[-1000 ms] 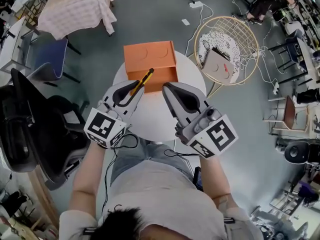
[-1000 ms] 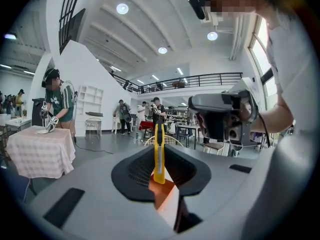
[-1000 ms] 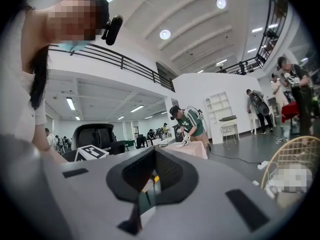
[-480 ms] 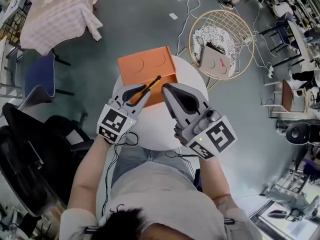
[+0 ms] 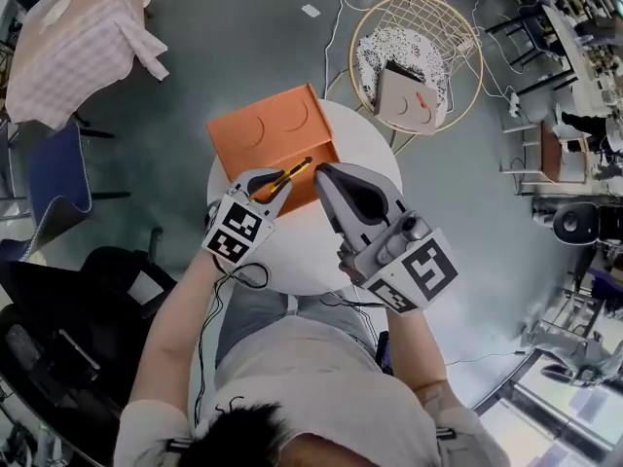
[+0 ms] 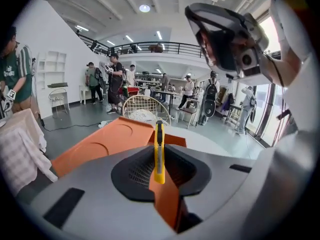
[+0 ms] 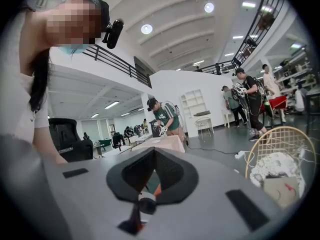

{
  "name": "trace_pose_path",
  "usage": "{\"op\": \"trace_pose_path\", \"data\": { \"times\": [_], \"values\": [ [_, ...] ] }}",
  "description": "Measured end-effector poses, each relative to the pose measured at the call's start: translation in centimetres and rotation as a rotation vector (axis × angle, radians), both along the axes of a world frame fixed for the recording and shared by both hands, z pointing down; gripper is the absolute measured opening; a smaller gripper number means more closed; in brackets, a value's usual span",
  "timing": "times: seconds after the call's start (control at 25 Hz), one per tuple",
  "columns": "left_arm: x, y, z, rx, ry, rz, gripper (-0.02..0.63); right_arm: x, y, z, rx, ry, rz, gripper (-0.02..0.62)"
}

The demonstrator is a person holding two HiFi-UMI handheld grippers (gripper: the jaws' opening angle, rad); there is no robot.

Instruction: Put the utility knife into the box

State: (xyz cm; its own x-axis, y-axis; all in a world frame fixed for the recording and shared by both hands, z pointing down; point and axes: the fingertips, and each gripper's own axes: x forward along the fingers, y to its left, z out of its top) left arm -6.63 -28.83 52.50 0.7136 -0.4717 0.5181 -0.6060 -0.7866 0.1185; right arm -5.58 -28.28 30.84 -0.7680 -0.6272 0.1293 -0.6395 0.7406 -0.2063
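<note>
Over the box's near edge: the left claw [image 5: 280, 181] is gripping the utility knife [image 5: 297, 169]. Its jaws are clamping the yellow body near the rear, and the rest is poking forward past the tips.
Utility knife: its front end is hanging above the orange box [image 5: 263, 129], and as far as I can tell it is not resting inside yet.
Box: it is lying open on the round white table [image 5: 375, 163].
Just right of the box's near corner: the right claw [image 5: 323, 173] is hovering with its jaws together and nothing between them, close beside the left claw.
Progress: the pickup and carry are looking done. Lowering the knife into the box and letting go are remaining.
</note>
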Motion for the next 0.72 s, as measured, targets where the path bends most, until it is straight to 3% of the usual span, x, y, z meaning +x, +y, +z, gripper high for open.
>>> {"op": "trace_pose_path", "data": {
  "times": [0.2,0.48,0.72],
  "values": [
    [0.6,-0.3,3.5,-0.071,-0.089,0.037,0.066,0.9,-0.8,0.8,-0.025,0.011,0.042,0.008],
    [2.1,-0.5,5.9,-0.076,-0.208,0.096,0.066,2.1,-0.9,1.9,-0.047,0.02,0.078,0.008],
    [2.9,-0.7,6.7,-0.077,-0.221,0.107,0.066,3.2,-0.9,2.1,-0.055,0.023,0.103,0.008]
  ]
}}
